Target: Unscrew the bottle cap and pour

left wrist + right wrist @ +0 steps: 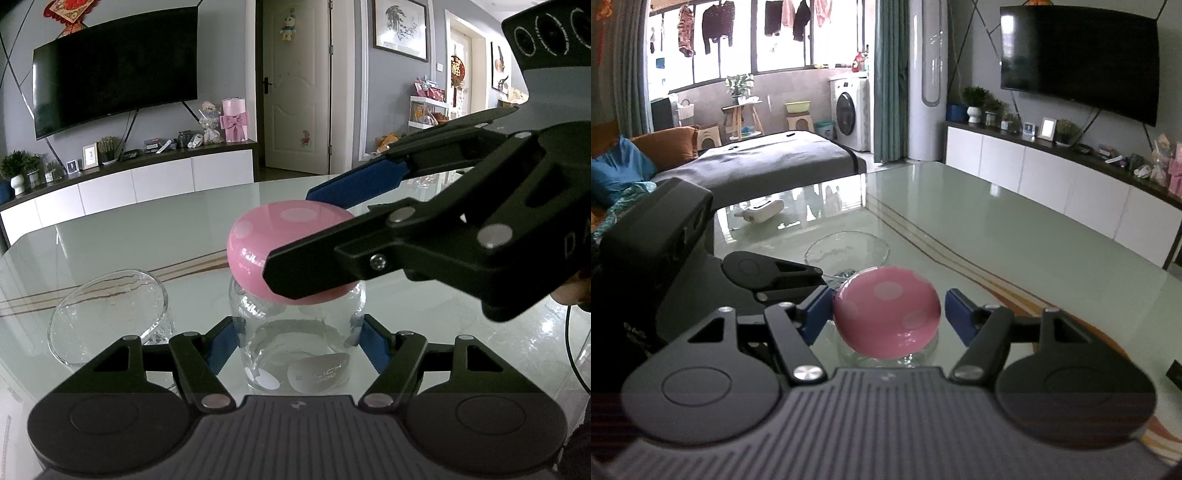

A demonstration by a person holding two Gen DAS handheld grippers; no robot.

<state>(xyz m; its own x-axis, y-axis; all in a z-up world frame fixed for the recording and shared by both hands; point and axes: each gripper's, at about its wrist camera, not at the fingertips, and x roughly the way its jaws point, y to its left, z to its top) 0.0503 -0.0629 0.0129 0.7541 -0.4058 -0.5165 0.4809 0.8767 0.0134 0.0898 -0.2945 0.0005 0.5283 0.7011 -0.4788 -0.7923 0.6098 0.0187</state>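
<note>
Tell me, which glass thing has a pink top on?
The bottle, gripped by the left gripper, wears the spotted pink cap. The glass bowl beside it has no lid.

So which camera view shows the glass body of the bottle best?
The left wrist view: the clear bottle shows from neck to base between the left hand-held gripper pads. In the right wrist view the pink cap covers it; only a strip of glass shows beneath.
</note>
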